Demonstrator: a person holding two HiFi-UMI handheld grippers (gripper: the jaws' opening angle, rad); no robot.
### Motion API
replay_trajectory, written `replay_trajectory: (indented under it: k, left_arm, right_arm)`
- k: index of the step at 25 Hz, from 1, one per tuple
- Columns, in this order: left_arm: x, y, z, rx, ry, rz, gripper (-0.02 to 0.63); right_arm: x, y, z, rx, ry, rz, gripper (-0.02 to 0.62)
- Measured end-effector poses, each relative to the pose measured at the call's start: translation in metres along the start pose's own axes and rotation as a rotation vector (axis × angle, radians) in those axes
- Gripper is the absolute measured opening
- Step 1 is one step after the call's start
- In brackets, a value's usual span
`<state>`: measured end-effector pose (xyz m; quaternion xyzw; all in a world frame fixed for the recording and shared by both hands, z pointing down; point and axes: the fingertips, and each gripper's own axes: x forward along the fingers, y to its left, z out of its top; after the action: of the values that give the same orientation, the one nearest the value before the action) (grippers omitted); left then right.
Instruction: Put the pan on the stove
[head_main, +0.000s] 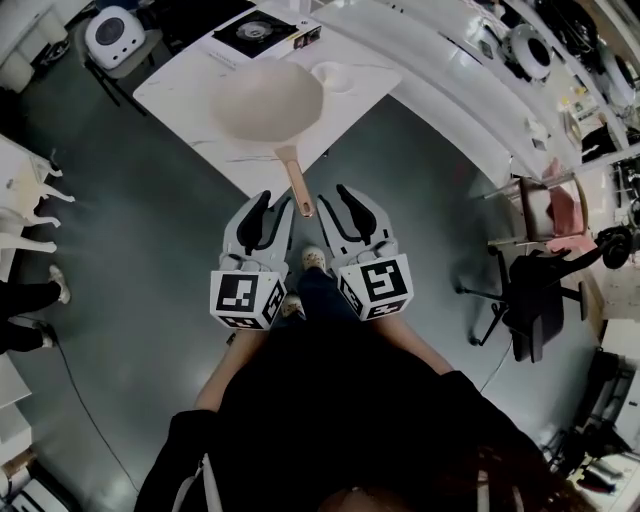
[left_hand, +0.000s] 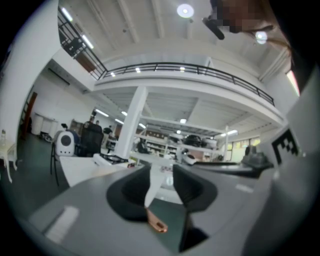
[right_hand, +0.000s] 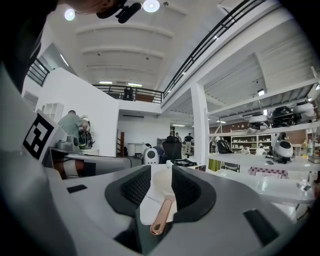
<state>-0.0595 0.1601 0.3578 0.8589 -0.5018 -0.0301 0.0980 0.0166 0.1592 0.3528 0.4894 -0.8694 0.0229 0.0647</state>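
Note:
A cream pan (head_main: 268, 100) rests on the white table (head_main: 180, 90), and its copper handle (head_main: 298, 188) juts over the near edge. The black stove (head_main: 255, 32) lies flat at the table's far end. My left gripper (head_main: 262, 222) and right gripper (head_main: 345, 215) hover side by side just short of the table, and the handle's tip sits between the two. Both are open with nothing in their jaws. In the left gripper view the handle (left_hand: 156, 222) shows beyond the left gripper (left_hand: 162, 185). In the right gripper view the handle (right_hand: 161, 217) shows beyond the right gripper (right_hand: 161, 187).
A small white dish (head_main: 333, 73) sits right of the pan. A black office chair (head_main: 530, 290) stands on the floor to the right, and long white benches run behind it. A white round device (head_main: 115, 35) sits far left. Another person's shoe (head_main: 60, 285) shows at the left edge.

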Motion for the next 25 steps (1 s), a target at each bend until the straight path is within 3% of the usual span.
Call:
replay_trajectory:
  k: [14,21,25]
  left_arm:
    - [0.078,0.04,-0.033,-0.05,0.025,0.051,0.144]
    - [0.105,0.059,-0.055,-0.066,0.101,0.09,0.144]
    - [0.113,0.068,-0.071,-0.117,0.156,0.087,0.152]
  right_arm:
    - [0.071,-0.043,-0.045,-0.035,0.088,0.168,0.1]
    - [0.1,-0.054,-0.074,0.028,0.165,0.28,0.1]
    - [0.107,-0.052,-0.086,0.044,0.213,0.354,0.1]
